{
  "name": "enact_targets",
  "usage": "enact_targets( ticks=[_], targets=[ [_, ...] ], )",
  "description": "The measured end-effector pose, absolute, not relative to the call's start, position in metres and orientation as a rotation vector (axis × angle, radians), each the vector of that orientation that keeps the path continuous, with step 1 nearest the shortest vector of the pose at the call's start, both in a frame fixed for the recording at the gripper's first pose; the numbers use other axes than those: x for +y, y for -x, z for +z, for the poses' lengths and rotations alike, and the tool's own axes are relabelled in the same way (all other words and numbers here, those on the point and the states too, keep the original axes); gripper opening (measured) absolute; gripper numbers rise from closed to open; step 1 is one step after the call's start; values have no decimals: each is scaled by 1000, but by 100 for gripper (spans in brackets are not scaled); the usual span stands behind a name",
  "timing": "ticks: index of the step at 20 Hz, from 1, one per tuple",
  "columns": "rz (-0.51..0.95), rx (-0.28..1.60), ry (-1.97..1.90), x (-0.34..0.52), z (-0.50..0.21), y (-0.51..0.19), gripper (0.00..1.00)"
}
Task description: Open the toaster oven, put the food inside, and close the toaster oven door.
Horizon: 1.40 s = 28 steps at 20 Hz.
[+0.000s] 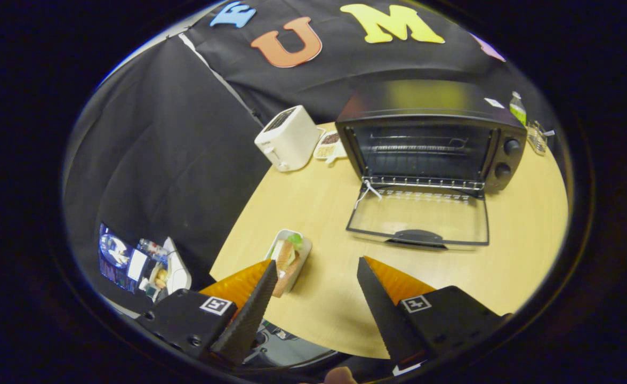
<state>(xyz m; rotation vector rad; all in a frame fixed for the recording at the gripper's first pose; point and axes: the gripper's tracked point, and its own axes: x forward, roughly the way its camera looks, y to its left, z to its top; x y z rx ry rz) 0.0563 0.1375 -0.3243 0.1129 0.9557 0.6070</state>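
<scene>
The black toaster oven (431, 133) stands at the far side of the round wooden table (521, 256), its glass door (419, 216) folded down flat onto the tabletop and the wire rack inside showing. The food, a sandwich in a small white tray (288, 258), lies near the table's left edge, just ahead of my left finger. My gripper (316, 272) hangs above the near part of the table, open, with nothing between its fingers. The oven door lies well beyond the fingertips.
A white pop-up toaster (288, 138) and a small dish of food (329, 145) stand left of the oven. A bottle (517, 106) and a wire item sit at the oven's right. Below the table's left edge, clutter lies on the floor (137, 264).
</scene>
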Motion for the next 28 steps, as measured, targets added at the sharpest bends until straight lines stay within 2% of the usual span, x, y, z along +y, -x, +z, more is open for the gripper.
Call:
enact_targets(
  ticks=[9, 14, 18, 20, 21, 23, 28],
  targets=[
    [675, 1237, -333, 200, -376, -39, 100],
    [627, 1355, -417, 222, -415, -46, 98],
    [606, 1428, -481, 232, -423, -43, 78],
    [616, 1427, -470, 232, -420, -41, 49],
    [621, 1421, -460, 232, -418, -40, 44],
    [648, 1415, -476, 236, -404, -37, 39],
    [707, 1342, -568, 229, -343, -44, 38]
  ],
)
